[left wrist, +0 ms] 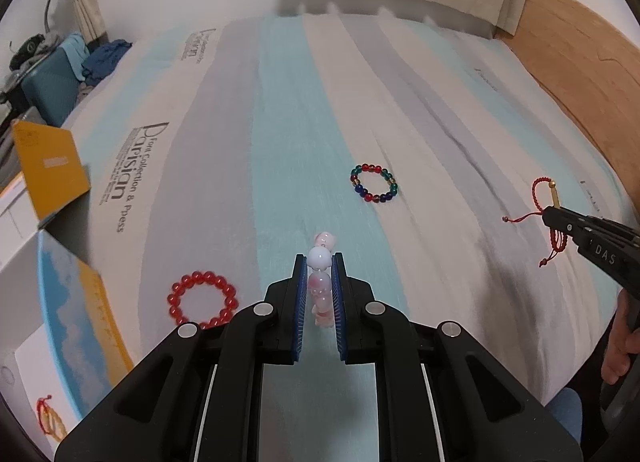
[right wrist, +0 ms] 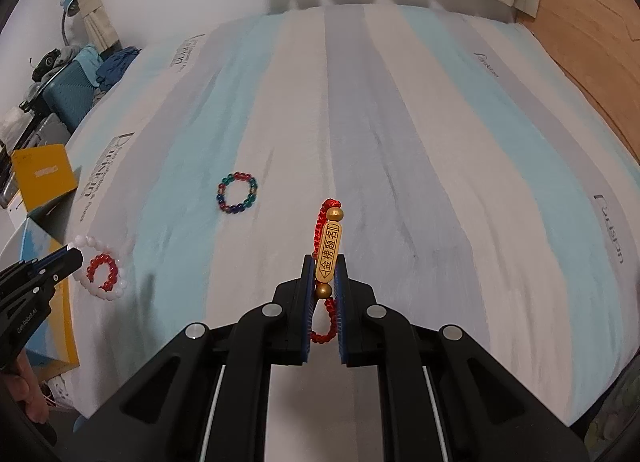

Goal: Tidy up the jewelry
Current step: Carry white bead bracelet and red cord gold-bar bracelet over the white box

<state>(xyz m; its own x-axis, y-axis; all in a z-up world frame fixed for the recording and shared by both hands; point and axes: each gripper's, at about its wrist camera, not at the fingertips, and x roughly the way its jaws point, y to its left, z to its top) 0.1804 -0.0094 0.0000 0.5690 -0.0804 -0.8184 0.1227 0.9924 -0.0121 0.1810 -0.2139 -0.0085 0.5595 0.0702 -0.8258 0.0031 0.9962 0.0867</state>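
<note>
My left gripper [left wrist: 319,259] is shut on a pink-and-white bead bracelet [left wrist: 320,286], which hangs between its blue pads above the striped bed. In the right wrist view that bracelet [right wrist: 116,293] dangles as a white ring from the left gripper [right wrist: 74,256]. My right gripper [right wrist: 325,262] is shut on a red cord bracelet with a gold plate [right wrist: 329,250]. The left wrist view shows the right gripper [left wrist: 552,214] at the right edge holding the cord bracelet [left wrist: 538,190]. A red bead bracelet [left wrist: 196,277] and a multicolour bead bracelet [left wrist: 366,168] lie flat on the sheet.
An open box with a blue-and-yellow rim [left wrist: 80,322] stands at the bed's left edge; another red cord bracelet [left wrist: 48,418] lies in it. A yellow box [left wrist: 52,170] sits behind it. The wooden floor [left wrist: 580,62] shows to the right of the striped bedsheet [left wrist: 280,122].
</note>
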